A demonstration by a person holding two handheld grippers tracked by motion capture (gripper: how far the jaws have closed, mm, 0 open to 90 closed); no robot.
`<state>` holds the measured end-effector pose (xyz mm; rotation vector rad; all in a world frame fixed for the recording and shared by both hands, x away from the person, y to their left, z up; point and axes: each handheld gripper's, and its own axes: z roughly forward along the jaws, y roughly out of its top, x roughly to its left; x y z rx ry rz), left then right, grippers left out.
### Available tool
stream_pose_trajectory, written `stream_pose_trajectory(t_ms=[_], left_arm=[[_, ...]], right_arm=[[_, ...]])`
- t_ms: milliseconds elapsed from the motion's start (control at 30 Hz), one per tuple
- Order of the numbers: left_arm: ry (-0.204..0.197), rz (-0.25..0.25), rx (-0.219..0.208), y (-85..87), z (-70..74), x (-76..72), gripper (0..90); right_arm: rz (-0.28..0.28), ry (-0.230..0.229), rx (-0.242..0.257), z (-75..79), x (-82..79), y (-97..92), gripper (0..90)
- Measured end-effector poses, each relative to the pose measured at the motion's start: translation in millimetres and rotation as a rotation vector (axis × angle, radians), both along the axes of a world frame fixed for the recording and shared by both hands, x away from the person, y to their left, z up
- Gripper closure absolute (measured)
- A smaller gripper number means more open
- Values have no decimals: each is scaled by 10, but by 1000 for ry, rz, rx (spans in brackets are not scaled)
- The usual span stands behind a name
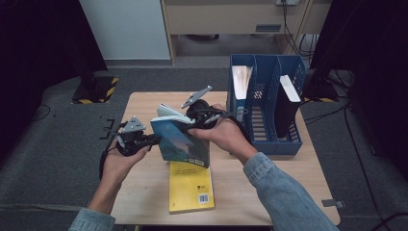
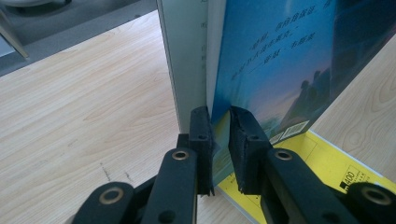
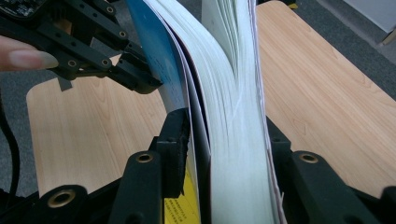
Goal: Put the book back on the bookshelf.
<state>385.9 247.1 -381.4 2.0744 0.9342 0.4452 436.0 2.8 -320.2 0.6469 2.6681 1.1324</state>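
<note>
I hold the blue paperback [image 1: 180, 139] upright over the worktop [image 1: 144, 103]. Left tongs [image 2: 219, 135] pinch its floppy cover; right tongs [image 3: 224, 140] clamp the whole page block, the firmer hold.

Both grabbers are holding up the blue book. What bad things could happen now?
1. The left hand-held gripper pinches only the blue book's cover, which could bend or tear.
2. The right hand-held gripper squeezes the whole page block, and the pages already bow, so some might crease.
3. If a grip slips, the book could drop onto the yellow book lying right under it.
</note>
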Motion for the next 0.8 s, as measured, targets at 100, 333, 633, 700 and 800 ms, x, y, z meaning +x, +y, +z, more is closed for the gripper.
stream_pose_trajectory(t_ms=[100,333,633,700,800], left_arm=[[-1,2,-3,2,-4,1,789],[-39,32,-46,20,-54,-18,704],[-97,147,11,119,-435,-201,467],[-80,173,29,163,-569,-197,431],[-34,199,116,226,-708,-143,369]], right_arm=[[-3,3,-6,-2,16,16,621],[0,14,-22,-2,15,26,652],[-12,16,-26,-6,16,15,710],[-16,18,-23,-4,19,16,717],[-27,25,-16,-2,40,7,723]])
